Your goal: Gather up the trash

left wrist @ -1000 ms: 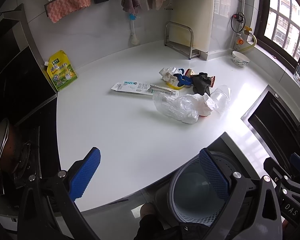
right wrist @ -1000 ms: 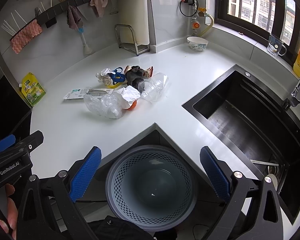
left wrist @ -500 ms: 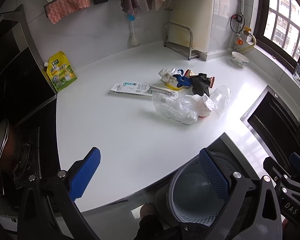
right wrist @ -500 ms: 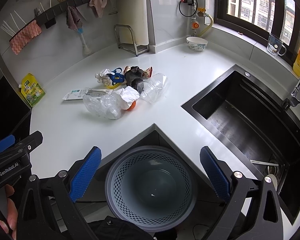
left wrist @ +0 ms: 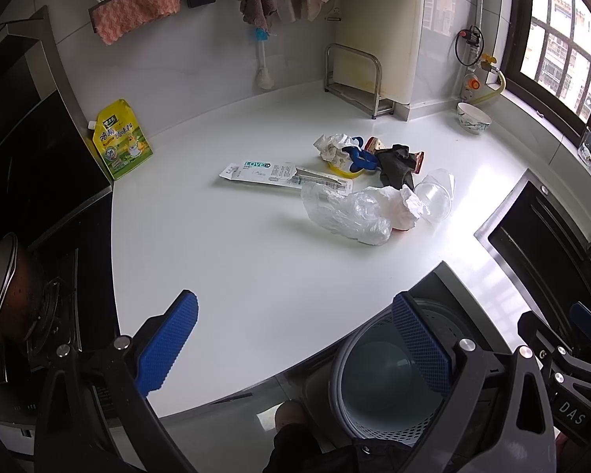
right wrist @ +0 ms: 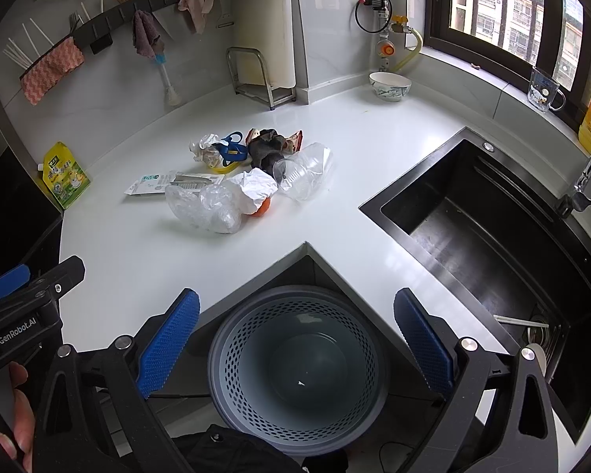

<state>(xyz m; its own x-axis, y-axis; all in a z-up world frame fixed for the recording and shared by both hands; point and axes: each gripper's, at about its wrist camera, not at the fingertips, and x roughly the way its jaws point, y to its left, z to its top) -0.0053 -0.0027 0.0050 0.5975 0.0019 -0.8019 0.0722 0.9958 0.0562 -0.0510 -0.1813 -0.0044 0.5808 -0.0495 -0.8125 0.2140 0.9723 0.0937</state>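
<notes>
A heap of trash lies mid-counter: a clear plastic bag (left wrist: pixel 344 216) (right wrist: pixel 205 209), crumpled white paper (left wrist: pixel 407 207) (right wrist: pixel 256 189) over something orange, a clear plastic cup (left wrist: pixel 435 195) (right wrist: pixel 303 175), a dark rag (left wrist: pixel 394 163) (right wrist: pixel 266 149), a toothbrush pack (left wrist: pixel 272 173) (right wrist: pixel 165 181) and a blue and yellow item (left wrist: pixel 354 161) (right wrist: pixel 226 153). A grey perforated bin (right wrist: pixel 297 366) (left wrist: pixel 378 378) stands on the floor below the counter's corner. My left gripper (left wrist: pixel 295 343) is open and empty over the counter's front edge. My right gripper (right wrist: pixel 295 343) is open and empty above the bin.
A black sink (right wrist: pixel 492 232) lies to the right, with a tap (right wrist: pixel 583 185). A bowl (right wrist: pixel 390 84), a glass mug (right wrist: pixel 543 90) and a metal rack (right wrist: pixel 262 79) stand at the back. A yellow pouch (left wrist: pixel 120 140) leans by the hob with a pan (left wrist: pixel 4 280).
</notes>
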